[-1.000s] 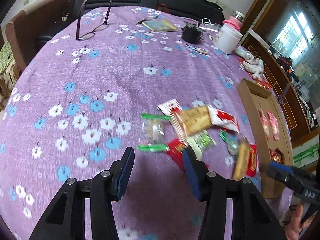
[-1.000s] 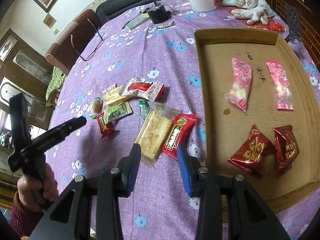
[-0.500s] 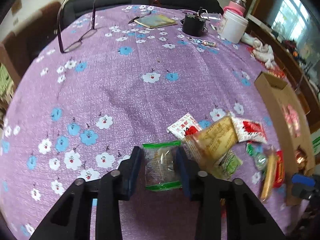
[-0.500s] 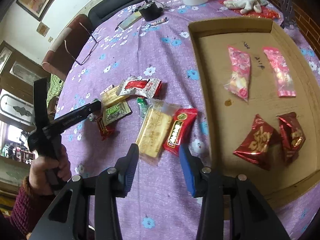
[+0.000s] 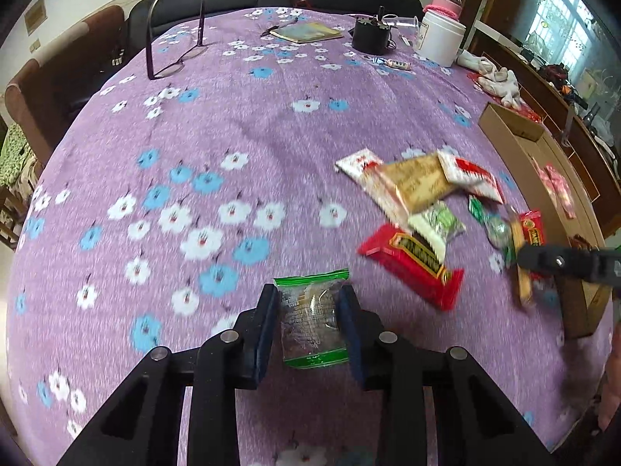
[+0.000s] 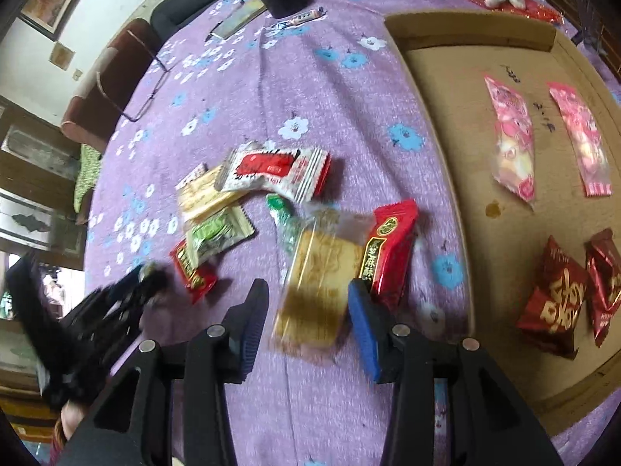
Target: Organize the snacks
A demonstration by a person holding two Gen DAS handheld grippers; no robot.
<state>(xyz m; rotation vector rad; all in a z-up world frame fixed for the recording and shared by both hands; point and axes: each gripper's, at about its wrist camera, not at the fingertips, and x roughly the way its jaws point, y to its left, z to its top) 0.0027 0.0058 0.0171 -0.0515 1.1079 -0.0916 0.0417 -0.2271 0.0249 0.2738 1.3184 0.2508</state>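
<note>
Pinching the green-edged packet (image 5: pixel 312 320) in my left tongs (image 5: pixel 308 324), I spread my right tongs (image 6: pixel 306 310) astride the biscuit pack (image 6: pixel 314 291), its long axis running away from me, box (image 6: pixel 438 155) to its right.

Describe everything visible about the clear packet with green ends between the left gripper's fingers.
The packet is a small clear plastic wrapper with green sealed strips at its near and far ends and a pale, brownish snack inside. It looks crinkly and glossy. The left gripper is shut on it, blue pads pressing its two long sides, its length running along the fingers. It sits over the purple flowered tablecloth, apart from the snack pile; whether it is lifted cannot be told.
</note>
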